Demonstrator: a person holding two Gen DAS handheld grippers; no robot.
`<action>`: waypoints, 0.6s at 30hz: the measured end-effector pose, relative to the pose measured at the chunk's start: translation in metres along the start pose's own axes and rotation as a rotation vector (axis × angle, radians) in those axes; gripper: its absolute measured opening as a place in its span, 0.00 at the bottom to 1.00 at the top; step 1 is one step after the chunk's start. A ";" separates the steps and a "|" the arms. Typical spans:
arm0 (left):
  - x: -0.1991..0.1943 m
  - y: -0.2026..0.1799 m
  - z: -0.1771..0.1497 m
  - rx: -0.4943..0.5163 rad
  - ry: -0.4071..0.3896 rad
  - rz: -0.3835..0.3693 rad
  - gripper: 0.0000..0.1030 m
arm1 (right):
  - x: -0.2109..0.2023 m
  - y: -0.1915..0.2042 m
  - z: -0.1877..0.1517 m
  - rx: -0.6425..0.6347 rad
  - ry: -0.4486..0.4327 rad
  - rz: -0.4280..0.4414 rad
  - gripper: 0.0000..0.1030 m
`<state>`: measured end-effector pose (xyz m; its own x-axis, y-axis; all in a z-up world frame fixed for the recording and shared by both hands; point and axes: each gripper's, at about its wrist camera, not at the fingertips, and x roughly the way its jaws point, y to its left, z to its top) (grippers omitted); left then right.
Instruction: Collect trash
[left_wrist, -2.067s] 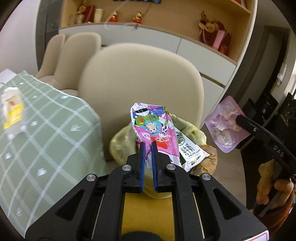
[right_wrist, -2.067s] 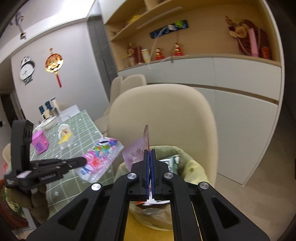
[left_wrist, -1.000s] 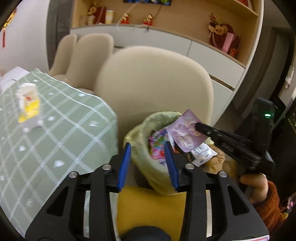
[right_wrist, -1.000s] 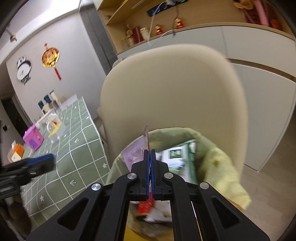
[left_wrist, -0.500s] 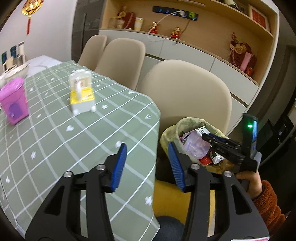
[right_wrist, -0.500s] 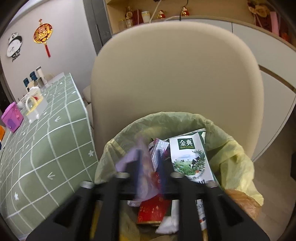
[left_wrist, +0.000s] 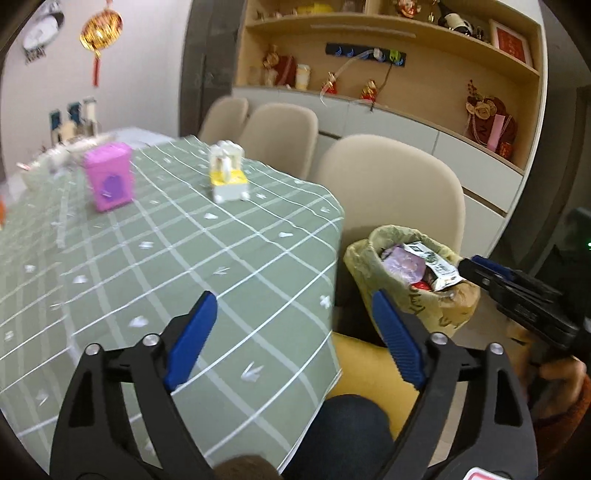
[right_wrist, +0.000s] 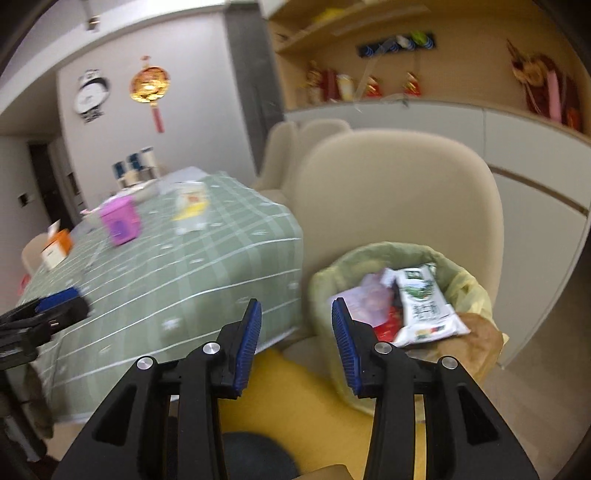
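Note:
A bin lined with a yellow-green bag (left_wrist: 360, 254) (right_wrist: 469, 291) sits on a yellow seat before a beige chair. It holds a pink pouch (left_wrist: 404, 267) (right_wrist: 364, 301), a white-green carton (right_wrist: 424, 306) and other wrappers. My left gripper (left_wrist: 293, 325) is open and empty over the table's edge, left of the bin. My right gripper (right_wrist: 295, 325) is open and empty just left of the bin; it also shows in the left wrist view (left_wrist: 480, 271). On the green checked tablecloth (left_wrist: 166, 251) stand a pink box (left_wrist: 109, 177) (right_wrist: 122, 219) and a yellow-white carton (left_wrist: 227, 177) (right_wrist: 190, 206).
Beige chairs (left_wrist: 391, 188) stand round the table. An orange box (right_wrist: 55, 249) lies at the table's far left. Cups and a bowl (left_wrist: 70, 140) sit at the far end. A white cabinet with shelves (left_wrist: 406, 122) lines the back wall.
My left gripper let go of the colourful wrapper into the bin, opened and swung left over the table. My right gripper dropped the pink pouch into the bin, opened and drew back.

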<state>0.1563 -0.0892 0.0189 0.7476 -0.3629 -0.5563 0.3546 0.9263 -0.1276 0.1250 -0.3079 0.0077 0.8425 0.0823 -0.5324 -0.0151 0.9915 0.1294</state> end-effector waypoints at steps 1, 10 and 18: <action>-0.007 0.000 -0.004 0.003 -0.018 0.015 0.79 | -0.006 0.008 -0.003 -0.011 -0.009 0.009 0.37; -0.064 0.002 -0.051 0.034 -0.144 0.190 0.79 | -0.041 0.067 -0.048 -0.034 -0.042 0.029 0.37; -0.088 0.001 -0.070 0.021 -0.160 0.211 0.79 | -0.065 0.090 -0.069 -0.068 -0.084 -0.030 0.41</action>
<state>0.0515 -0.0493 0.0102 0.8850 -0.1752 -0.4313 0.1921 0.9814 -0.0044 0.0322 -0.2173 -0.0037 0.8852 0.0470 -0.4628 -0.0236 0.9981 0.0562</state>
